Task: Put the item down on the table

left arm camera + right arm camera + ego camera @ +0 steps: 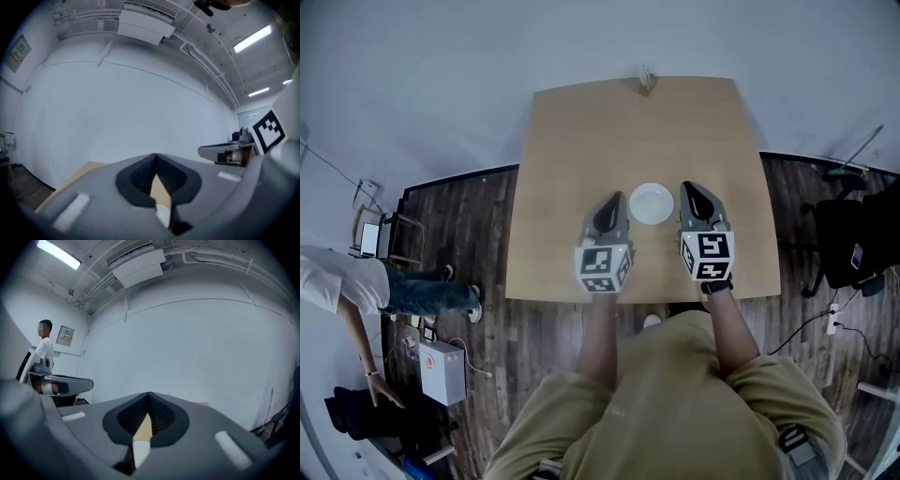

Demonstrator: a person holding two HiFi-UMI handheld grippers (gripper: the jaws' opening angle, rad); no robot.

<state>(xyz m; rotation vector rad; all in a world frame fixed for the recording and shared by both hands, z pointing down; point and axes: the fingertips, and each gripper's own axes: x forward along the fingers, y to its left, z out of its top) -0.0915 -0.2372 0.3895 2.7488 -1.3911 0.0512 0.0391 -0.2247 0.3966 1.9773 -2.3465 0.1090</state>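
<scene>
A small white plate point(652, 202) lies flat on the wooden table point(581, 141), near the front middle. My left gripper point(614, 199) rests just left of the plate, its jaws closed tip to tip with nothing between them. My right gripper point(688, 187) sits just right of the plate, also shut and empty. In the left gripper view the left gripper point(155, 155) has its tips meeting, and a sliver of the plate point(163, 214) shows through the gap below. The right gripper view shows the right gripper point(148, 394) the same way, with the white plate point(140, 449) below.
A small object point(647, 79) stands at the table's far edge. A person point(347, 281) stands on the floor at the left, near a white box point(442, 370). A dark chair point(853, 244) and cables are at the right.
</scene>
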